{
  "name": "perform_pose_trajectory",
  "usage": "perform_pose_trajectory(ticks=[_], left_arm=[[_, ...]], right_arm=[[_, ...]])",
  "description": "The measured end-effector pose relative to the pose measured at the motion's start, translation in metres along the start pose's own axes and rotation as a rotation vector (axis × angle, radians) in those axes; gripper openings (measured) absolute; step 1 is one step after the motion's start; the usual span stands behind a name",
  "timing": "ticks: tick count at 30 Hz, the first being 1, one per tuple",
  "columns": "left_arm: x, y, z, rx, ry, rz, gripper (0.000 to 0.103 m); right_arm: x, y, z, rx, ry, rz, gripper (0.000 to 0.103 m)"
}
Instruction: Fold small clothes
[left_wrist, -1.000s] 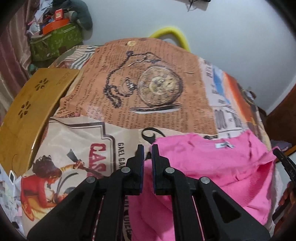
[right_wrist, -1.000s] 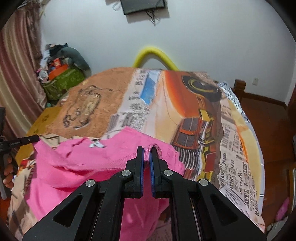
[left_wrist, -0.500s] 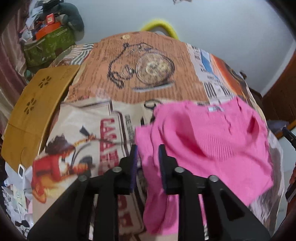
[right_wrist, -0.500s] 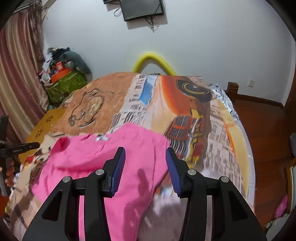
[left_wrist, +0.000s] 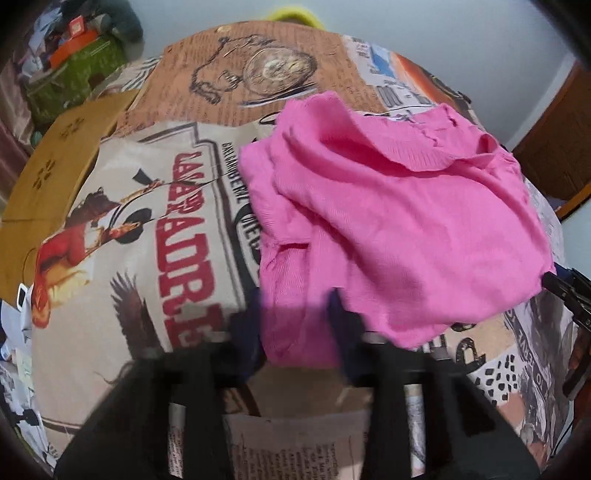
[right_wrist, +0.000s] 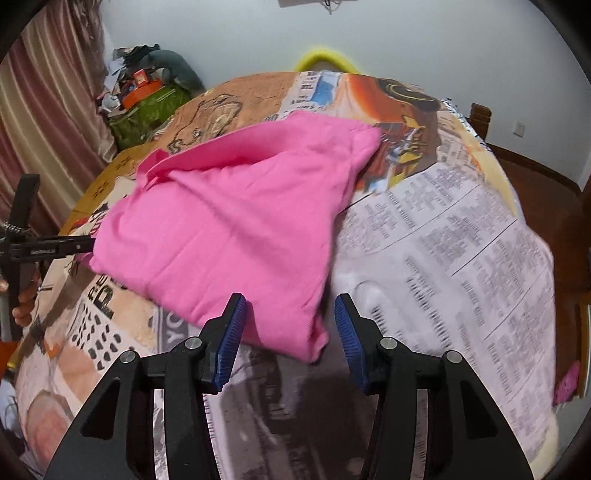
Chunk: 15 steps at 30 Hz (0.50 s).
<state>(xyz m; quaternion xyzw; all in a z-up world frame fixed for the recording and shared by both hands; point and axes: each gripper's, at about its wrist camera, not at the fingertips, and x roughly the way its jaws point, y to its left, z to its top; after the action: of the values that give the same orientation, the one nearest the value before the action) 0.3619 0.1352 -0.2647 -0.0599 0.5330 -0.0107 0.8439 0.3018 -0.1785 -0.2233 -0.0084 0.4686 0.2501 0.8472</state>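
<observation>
On the printed bedspread (right_wrist: 461, 240) | pink knit top (right_wrist: 236, 221) lay folded over once, rumpled | left tool (left_wrist: 297, 325) closing, nothing pinched | right tool (right_wrist: 290, 336) spread, empty | further folds remained, by my judgement

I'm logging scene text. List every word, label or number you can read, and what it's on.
None reads whole.
Large red letters, bedspread: blurred, sideways.
Newspaper print, bedspread: too small.
White label on the left gripper, jaws closing with the pink garment edge between them: too small.
Pink garment: no text showing.
</observation>
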Motion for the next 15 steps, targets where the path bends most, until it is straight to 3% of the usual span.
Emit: perform_pose_trajectory(ticks=[1, 2, 3, 10, 15], left_arm=[[-0.004, -0.002, -0.001, 0.003, -0.015, 0.021, 0.006], [-0.008, -0.003, -0.002, 0.006, -0.028, 0.019, 0.006], [-0.012, -0.002, -0.003, 0.004, -0.036, 0.005, 0.006], [-0.052, 0.009, -0.027, -0.028, -0.076, -0.013, 0.006], [-0.062, 0.010, -0.061, -0.017, -0.035, -0.023, 0.007]], right_arm=[[0.003, 0.004, 0.001, -0.005, 0.006, 0.006, 0.033], [0.004, 0.006, 0.002, -0.013, 0.014, 0.005, 0.025], [0.005, 0.009, 0.001, -0.027, 0.017, -0.001, 0.011], [-0.016, 0.007, -0.009, -0.028, -0.017, -0.002, 0.006], [-0.034, 0.007, -0.029, -0.016, -0.012, 0.014, 0.004]])
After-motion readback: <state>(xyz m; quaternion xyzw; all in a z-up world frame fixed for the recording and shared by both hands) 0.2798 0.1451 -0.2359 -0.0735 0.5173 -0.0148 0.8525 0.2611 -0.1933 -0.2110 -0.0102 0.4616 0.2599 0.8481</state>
